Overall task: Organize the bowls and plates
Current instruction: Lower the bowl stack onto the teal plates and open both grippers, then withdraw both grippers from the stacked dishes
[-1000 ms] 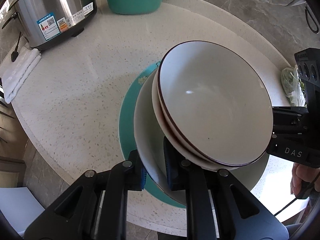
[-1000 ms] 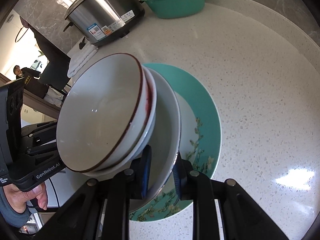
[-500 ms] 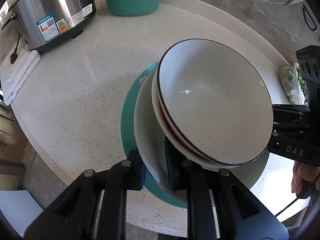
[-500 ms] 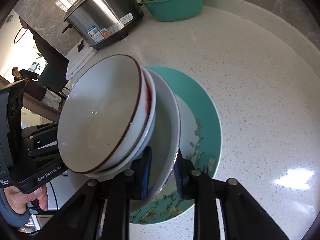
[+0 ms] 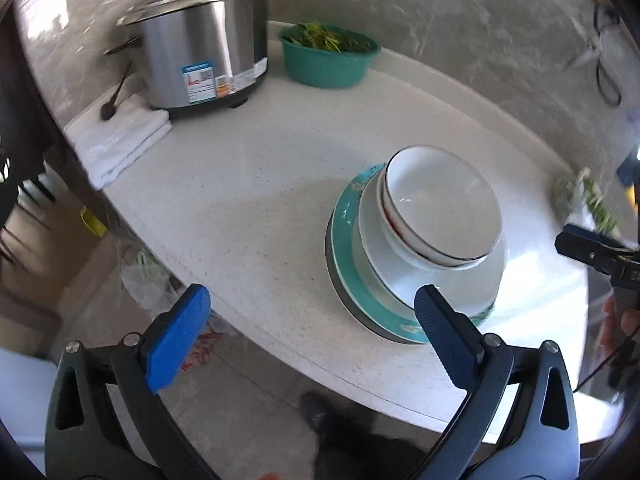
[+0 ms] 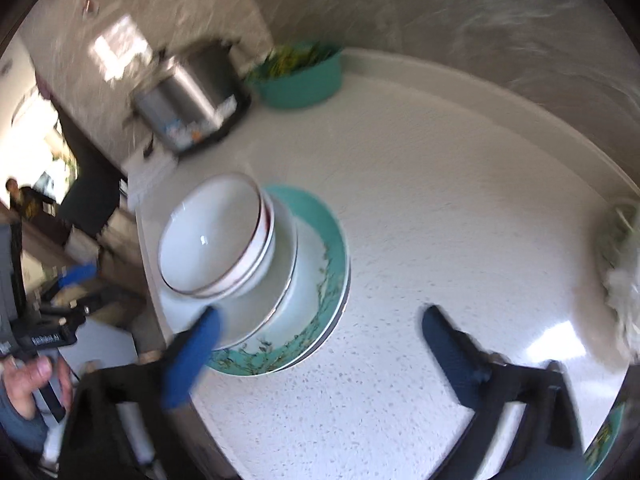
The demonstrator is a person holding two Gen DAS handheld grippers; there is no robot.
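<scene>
Two bowls (image 5: 440, 216) nested on a white plate (image 5: 436, 280) and teal plate (image 5: 344, 216), stacked on my counter (image 5: 260, 200).
I read no label clearly; the cooker (image 5: 204, 56) sticker blurs. My left gripper (image 5: 308, 320) and right gripper (image 6: 320, 336) gape wide, empty, just short of the stack.

Home kitchen: pale speckled stone counter (image 5: 248, 184) against a grey marble wall (image 5: 460, 20), a steel rice cooker (image 5: 200, 64) beside a folded white towel (image 5: 120, 136), a teal basin of leafy greens (image 5: 328, 56), stacked bowls on plates (image 5: 424, 240).
</scene>
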